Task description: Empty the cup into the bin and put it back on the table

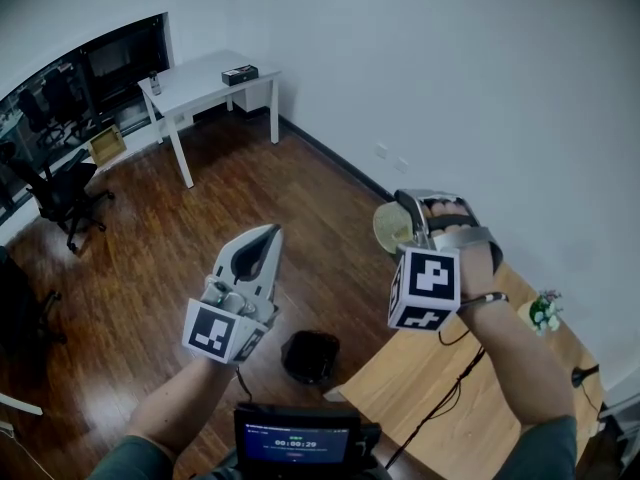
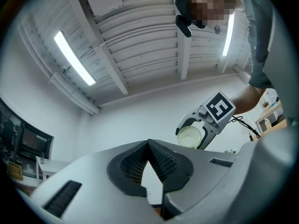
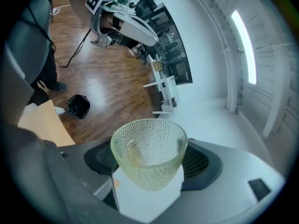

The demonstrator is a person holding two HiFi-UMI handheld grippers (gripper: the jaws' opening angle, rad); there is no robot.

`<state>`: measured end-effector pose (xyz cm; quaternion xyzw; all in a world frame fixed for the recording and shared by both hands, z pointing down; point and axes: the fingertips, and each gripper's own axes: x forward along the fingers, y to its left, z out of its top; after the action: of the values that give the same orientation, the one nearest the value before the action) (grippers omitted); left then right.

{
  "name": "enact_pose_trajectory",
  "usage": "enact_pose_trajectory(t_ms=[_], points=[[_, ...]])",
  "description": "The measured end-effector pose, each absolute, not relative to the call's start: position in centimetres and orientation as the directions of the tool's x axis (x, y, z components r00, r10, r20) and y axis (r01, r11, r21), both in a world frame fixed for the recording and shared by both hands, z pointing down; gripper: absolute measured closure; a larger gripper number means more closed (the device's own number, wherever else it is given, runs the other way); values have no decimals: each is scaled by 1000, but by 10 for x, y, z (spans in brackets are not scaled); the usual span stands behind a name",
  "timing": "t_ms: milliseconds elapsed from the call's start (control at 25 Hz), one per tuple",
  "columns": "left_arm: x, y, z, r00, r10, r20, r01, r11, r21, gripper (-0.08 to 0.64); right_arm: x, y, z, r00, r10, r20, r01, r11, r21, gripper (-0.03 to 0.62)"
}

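Observation:
A pale, pebbled glass cup [image 3: 148,153] sits between the jaws of my right gripper [image 1: 408,218], which is shut on it. In the head view the cup [image 1: 390,228] is held high above the floor, off the near end of the wooden table [image 1: 470,398]. Nothing shows inside it through the glass. The black bin [image 1: 311,356] stands on the floor below, between my two arms and left of the table. My left gripper [image 1: 268,236] is raised to the left of the cup with its jaws shut and nothing in them. In its own view it points up at the ceiling, past the cup [image 2: 190,136].
A small green and white thing [image 1: 544,311] lies at the table's far edge by the white wall. Cables [image 1: 455,393] run across the tabletop. A white desk [image 1: 205,83] and an office chair [image 1: 62,196] stand far across the wooden floor [image 1: 200,228]. A small screen [image 1: 297,438] sits at my chest.

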<state>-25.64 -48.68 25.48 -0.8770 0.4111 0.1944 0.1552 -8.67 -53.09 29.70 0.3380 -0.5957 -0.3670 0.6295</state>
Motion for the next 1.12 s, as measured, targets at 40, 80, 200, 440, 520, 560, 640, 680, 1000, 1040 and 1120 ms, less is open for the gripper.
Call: enact_pose_trajectory(t_ms=[40,80,200,440,520,560,640,680,1000,1040,1120], points=[[-257,-486,255,586,-663,-466,-782,-613,-112,571,-89,-530,296,15,-864,503,59,503,862,195],[-257,-486,255,586,-664,-465,-782,-613,-111,571,-91,-529,295,11,-864,504,60,504,862,196],[-259,-485,257,584,-666,-465,-784,-610,-111,571,-93,-529,295,13,-863,506,73,505,860,196],[-261,-485,257,581,-671,-461,-787,-606,-112,571,-94,-529,301,19,-858,513,101,512,853,196],[-262,-484,258,579,-673,-461,-789,-604,-110,571,-95,-528,303,20,-857,514,113,513,851,196],[-262,-484,258,578,-673,-462,-790,-603,-109,571,-95,-528,303,21,-858,514,119,512,850,196],[-261,-485,258,578,-670,-465,-789,-605,-109,571,-94,-530,303,24,-859,512,131,510,850,196],[-260,-485,257,579,-668,-467,-788,-606,-111,571,-94,-531,303,26,-859,511,136,509,850,196],[-261,-487,257,582,-666,-466,-786,-607,-115,571,-95,-533,304,37,-862,505,172,503,847,196],[-260,-487,257,584,-661,-470,-784,-611,-115,571,-95,-533,304,40,-862,505,174,503,846,196],[-261,-486,256,586,-658,-473,-782,-613,-117,571,-97,-533,304,40,-862,506,176,505,845,196]])
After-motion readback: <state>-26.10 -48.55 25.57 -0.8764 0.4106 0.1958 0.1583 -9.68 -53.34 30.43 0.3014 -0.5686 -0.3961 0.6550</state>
